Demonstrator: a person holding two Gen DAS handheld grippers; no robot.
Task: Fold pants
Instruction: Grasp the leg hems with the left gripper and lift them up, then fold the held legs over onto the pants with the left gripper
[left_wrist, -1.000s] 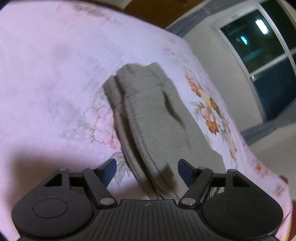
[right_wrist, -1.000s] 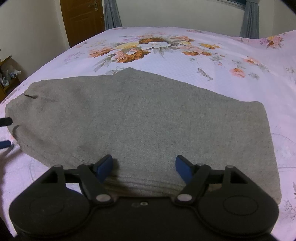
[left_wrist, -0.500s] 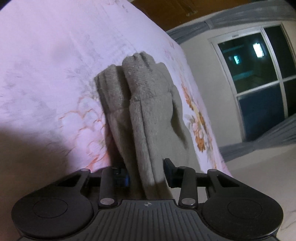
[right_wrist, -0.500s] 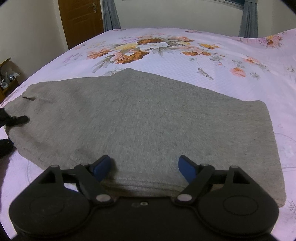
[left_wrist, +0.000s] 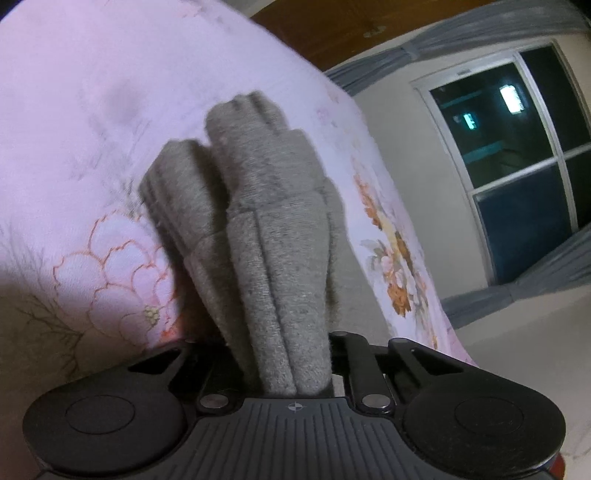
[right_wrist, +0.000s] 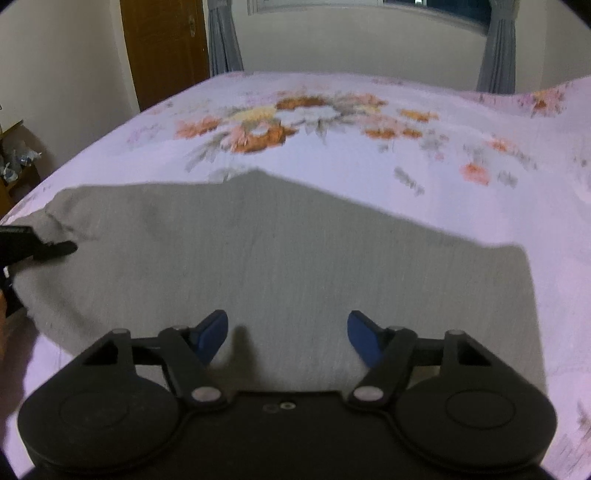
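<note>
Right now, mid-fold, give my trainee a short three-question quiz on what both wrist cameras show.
1. True or false: the left gripper is clamped on the grey pants.
2. The right gripper is: A) open above the pants, B) shut on them, C) off the bed.
3. What pattern does the pink bedsheet carry?

Key: 1 true, its jaws just closed on bunched fabric. 2 A. 3 flowers.

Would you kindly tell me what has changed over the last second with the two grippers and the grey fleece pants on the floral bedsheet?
The left gripper moved in on one end of the grey fleece pants and its jaws have just been closing, now pinching the bunched fabric. The right gripper narrowed a little but remains open over the near edge, holding nothing. The pants still lie flat on the pink floral bedsheet.
</note>
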